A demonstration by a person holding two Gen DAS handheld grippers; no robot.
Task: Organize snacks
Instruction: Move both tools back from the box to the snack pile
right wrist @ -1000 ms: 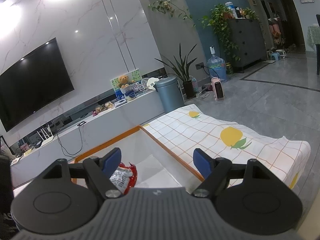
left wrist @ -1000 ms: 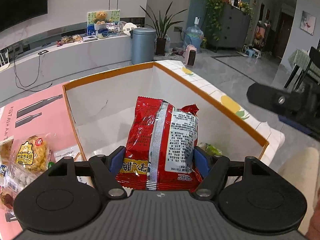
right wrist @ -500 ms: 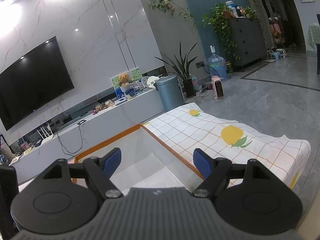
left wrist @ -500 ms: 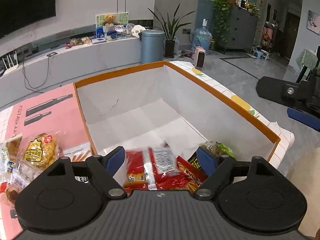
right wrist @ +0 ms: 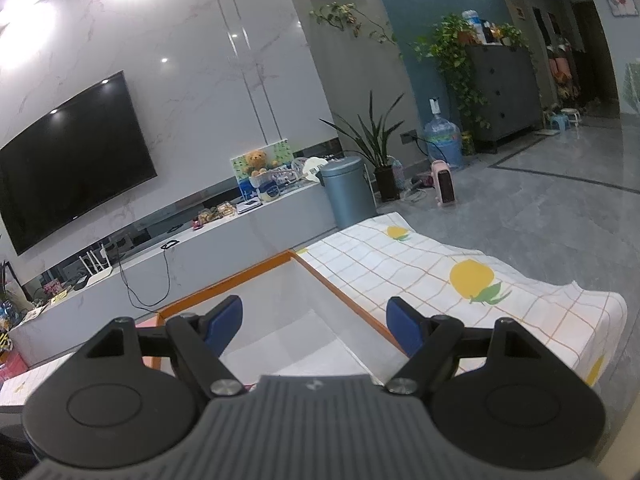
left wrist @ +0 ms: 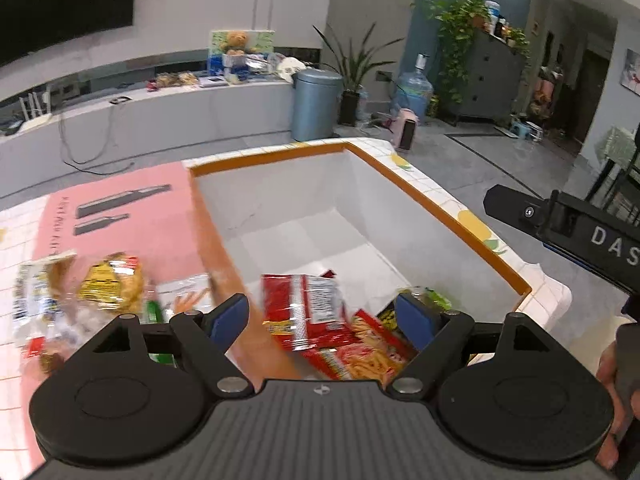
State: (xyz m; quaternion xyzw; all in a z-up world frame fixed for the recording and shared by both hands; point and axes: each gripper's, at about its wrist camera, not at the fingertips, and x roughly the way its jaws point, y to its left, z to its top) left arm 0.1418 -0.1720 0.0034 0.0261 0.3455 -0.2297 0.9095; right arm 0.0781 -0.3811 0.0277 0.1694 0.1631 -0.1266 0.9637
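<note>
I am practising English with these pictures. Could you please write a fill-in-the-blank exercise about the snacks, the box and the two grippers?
1. The red snack packet lies inside the white box with the ______ rim.
2. The left gripper holds ______ between its pads.
3. The yellow snack bag lies ______ the box, on the table.
4. The tablecloth shows yellow ______.

Missing words: orange; nothing; outside; fruits

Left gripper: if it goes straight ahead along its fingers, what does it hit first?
Probably the red snack bag lying in the box. The left gripper is open and empty, pointing down into the box with the bag between and beyond its fingertips. Depth is unclear; the box floor would come next.
</note>
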